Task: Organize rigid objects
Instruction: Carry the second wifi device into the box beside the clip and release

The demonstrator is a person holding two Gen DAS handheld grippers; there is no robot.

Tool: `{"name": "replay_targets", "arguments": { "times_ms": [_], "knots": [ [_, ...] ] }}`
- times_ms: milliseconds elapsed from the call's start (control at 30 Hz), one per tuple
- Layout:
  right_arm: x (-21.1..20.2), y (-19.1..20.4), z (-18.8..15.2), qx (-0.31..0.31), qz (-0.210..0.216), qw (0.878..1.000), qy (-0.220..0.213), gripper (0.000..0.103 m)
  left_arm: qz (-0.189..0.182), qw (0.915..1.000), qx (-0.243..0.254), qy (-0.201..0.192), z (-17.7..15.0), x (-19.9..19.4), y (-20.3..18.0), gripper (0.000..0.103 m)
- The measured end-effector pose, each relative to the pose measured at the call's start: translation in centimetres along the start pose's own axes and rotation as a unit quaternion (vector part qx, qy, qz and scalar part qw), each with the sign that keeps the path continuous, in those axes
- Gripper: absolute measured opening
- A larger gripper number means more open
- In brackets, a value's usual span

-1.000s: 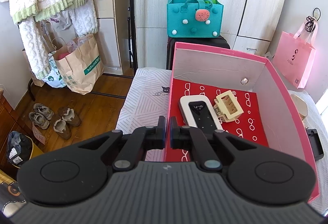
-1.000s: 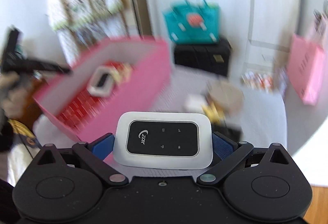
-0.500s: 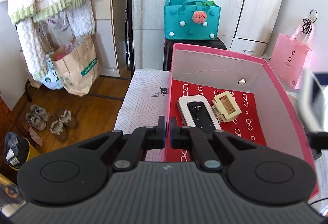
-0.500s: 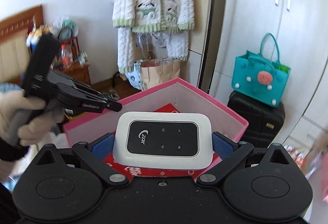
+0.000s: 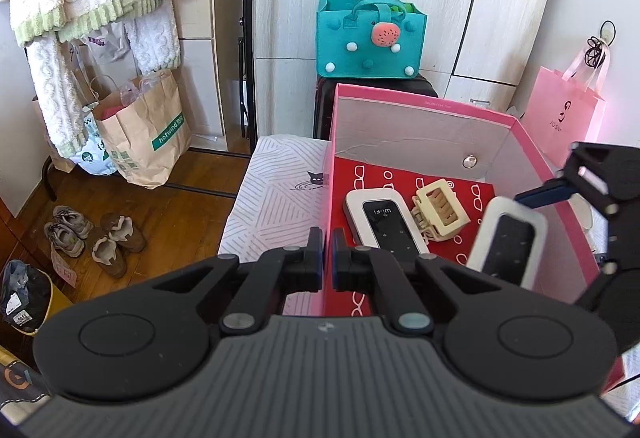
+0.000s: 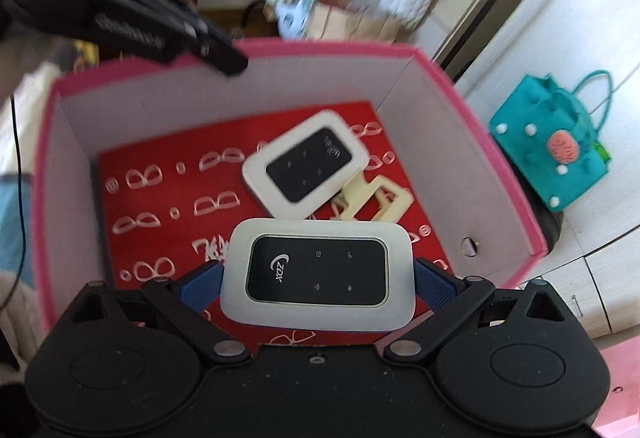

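Your right gripper [image 6: 318, 274] has swung from beside the box [image 6: 360, 49] to directly above its open top, and the router [image 6: 318, 274] it carries now hangs over the red liner [image 6: 168, 205], while your left gripper [image 5: 327, 266] has stayed put at the near wall. That box is pink, gray inside, and holds a second router [image 5: 386, 224] lying flat with a cream clip [image 5: 440, 207] touching its far edge. Your right gripper is clamped on the router across its short ends, blue pads [image 6: 200, 280] pressing each side, face up. Your left gripper is closed with nothing between its fingers. Judging by its look, the router is a light, stiff plastic shell with rounded, glossy edges, so it could slip or twist if the squeeze loosens early; the end-to-end hold you have seems the right one. The bare liner toward the left gripper looks like the free spot to set it down flat.
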State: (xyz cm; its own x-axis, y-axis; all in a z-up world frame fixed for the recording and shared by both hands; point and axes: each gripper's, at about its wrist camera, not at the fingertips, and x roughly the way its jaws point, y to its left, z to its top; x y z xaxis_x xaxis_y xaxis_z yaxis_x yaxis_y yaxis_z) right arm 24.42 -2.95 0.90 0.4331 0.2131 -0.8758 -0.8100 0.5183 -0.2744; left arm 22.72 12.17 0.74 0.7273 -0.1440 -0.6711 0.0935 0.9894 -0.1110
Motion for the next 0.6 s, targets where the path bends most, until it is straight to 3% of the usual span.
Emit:
{"name": "replay_targets", "arguments": {
  "times_ms": [167,333,467,600],
  "knots": [
    [2.0,-0.2,0.8,-0.036,0.011,0.998,0.054,0.101,-0.005,1.0,-0.004,0.001,-0.1,0.1,0.3,0.003],
    [3.4,-0.6,1.2,-0.043,-0.001,0.996,0.081,0.101,-0.005,1.0,-0.003,0.0,0.0,0.1,0.4,0.003],
    [3.6,-1.3,1.3,-0.028,-0.032,0.996,0.08,0.101,-0.008,1.0,-0.004,0.002,0.0,0.2,0.4,0.003],
    [1.8,-2.5,0.8,0.008,-0.032,0.998,0.046,0.101,-0.009,1.0,-0.003,0.002,0.0,0.1,0.3,0.003]
  ]
}}
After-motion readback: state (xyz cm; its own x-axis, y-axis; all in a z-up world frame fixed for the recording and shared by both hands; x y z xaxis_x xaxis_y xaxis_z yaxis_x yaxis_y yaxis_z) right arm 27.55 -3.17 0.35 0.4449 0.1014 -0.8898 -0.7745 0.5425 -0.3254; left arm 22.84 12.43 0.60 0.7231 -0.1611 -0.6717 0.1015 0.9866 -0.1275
